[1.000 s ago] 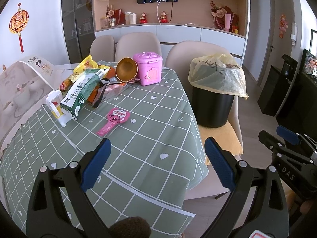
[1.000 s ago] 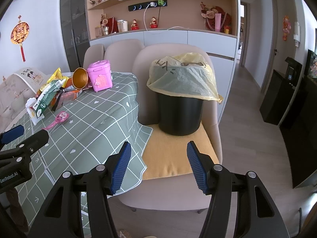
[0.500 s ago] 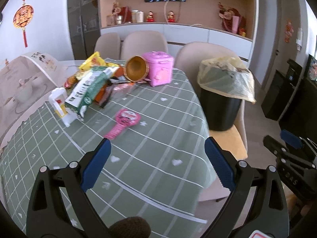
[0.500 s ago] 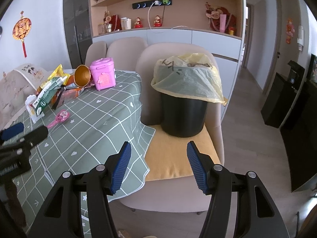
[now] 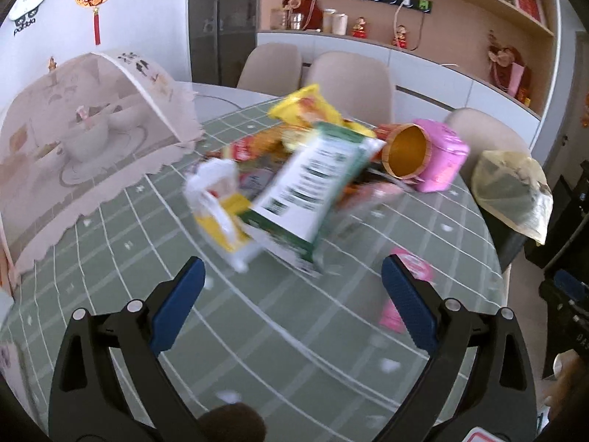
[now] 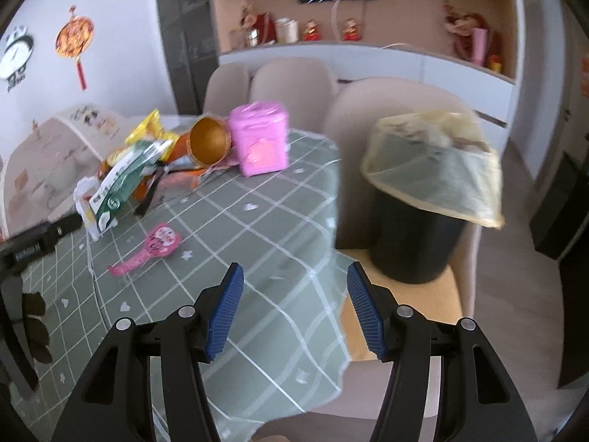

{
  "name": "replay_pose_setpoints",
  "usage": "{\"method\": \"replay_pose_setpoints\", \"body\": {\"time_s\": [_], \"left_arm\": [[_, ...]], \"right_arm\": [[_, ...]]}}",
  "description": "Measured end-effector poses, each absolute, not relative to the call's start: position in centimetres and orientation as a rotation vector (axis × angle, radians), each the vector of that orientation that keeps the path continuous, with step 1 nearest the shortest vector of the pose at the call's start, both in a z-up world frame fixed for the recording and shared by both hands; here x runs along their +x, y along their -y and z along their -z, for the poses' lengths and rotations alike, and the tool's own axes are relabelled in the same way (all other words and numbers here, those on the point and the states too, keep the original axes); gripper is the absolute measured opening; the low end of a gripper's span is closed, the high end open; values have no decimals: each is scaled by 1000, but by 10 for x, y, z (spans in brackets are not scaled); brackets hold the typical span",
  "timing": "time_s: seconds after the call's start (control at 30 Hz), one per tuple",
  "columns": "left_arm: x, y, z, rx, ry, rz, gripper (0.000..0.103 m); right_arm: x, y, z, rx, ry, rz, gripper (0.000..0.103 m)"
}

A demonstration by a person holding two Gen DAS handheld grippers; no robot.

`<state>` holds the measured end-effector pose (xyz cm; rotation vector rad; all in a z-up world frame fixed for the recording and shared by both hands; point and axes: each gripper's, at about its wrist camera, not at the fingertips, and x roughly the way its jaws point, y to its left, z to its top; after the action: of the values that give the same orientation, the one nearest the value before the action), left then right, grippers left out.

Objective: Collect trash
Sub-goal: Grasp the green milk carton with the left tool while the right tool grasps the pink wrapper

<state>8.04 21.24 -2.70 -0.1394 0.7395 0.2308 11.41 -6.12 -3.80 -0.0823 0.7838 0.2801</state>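
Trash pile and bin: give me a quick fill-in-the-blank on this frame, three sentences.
1. The black bin lined with a yellow bag stands on a ____.
2. The gold cup lies on its side right beside the ____ box.
3. Both the left gripper and right gripper have their jaws ____.

Missing: chair; pink; open

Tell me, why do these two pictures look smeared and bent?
Left wrist view: motion blur smears the green-and-white packet and tablecloth. Right wrist view: softer blur on the bin. Both fisheye lenses curve straight lines and darken the corners.
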Motion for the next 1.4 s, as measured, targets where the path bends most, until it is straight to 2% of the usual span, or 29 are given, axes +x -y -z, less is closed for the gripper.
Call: {"method": "replay_pose_setpoints", "body": {"time_s": [0.27,0.33,0.4,0.43,0.53,0.7,0.83,1.0,1.03,1.07,1.17,1.4], "left_arm": [[93,-270,17,-180,-769,-136,92],[98,-288,21,-245,-808,-82,87],[102,-303,26,-294,-836,-93,76],[104,-307,25,-311,-840,-98,74],[114,-298,12,-289,-806,-18,71],[150,-250,-4,-75,-768,130,71],[190,-246,21,-107,-913,190,71],[202,-251,33,-157,-958,129,70],[203,-255,36,-191,-991,109,69],[205,-256,39,-222,-1005,110,61],[193,-261,36,-271,-988,120,49],[148,-260,15,-305,-952,82,49]], "right_arm": [[135,21,47,-121,-875,-320,56],[139,13,49,-111,-892,-329,56],[140,6,52,-94,-906,-336,56],[139,4,53,-89,-908,-337,56],[134,-4,57,-89,-915,-353,56],[130,-7,61,-97,-948,-370,56],[126,-2,56,-89,-937,-344,56],[128,-5,60,-79,-965,-344,56],[129,-8,61,-73,-978,-351,56],[131,-13,62,-64,-994,-365,56],[138,-32,58,-59,-977,-395,56],[164,-74,69,-71,-993,-381,56]]}}
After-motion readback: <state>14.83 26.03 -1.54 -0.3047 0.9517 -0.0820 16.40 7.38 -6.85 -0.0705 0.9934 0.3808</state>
